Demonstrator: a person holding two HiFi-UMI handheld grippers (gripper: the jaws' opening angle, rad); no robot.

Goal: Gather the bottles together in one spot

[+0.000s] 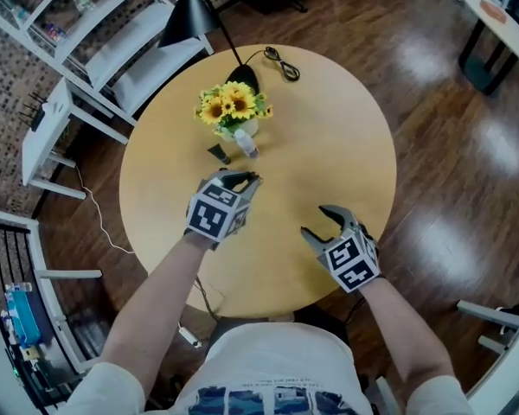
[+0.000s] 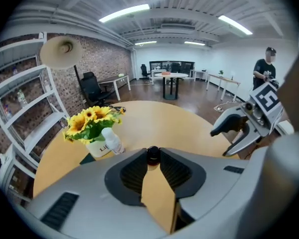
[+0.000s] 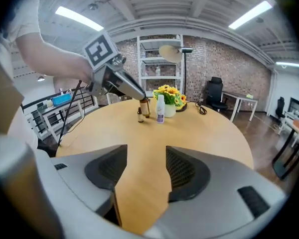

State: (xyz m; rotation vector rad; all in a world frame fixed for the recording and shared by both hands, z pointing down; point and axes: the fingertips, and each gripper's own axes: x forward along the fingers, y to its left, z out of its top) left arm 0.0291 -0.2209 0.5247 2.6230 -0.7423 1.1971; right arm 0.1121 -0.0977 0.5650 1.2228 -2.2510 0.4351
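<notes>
Beside a pot of sunflowers (image 1: 232, 111) on the round wooden table (image 1: 329, 145) stands a white bottle (image 1: 245, 143) with a purple label (image 3: 160, 108). A small dark bottle (image 1: 218, 154) stands just left of it (image 3: 140, 115). My left gripper (image 1: 240, 177) is shut on a brown bottle with a black cap (image 2: 153, 155), held close to those two (image 3: 145, 107). My right gripper (image 1: 316, 221) hangs open and empty over the table's near right part (image 3: 146, 156).
A black cable (image 1: 282, 61) and a floor lamp's base (image 1: 242, 76) sit at the table's far edge. White shelving (image 1: 86, 24) stands to the far left, a rack (image 1: 17, 301) to the near left. A person (image 2: 265, 68) stands far off.
</notes>
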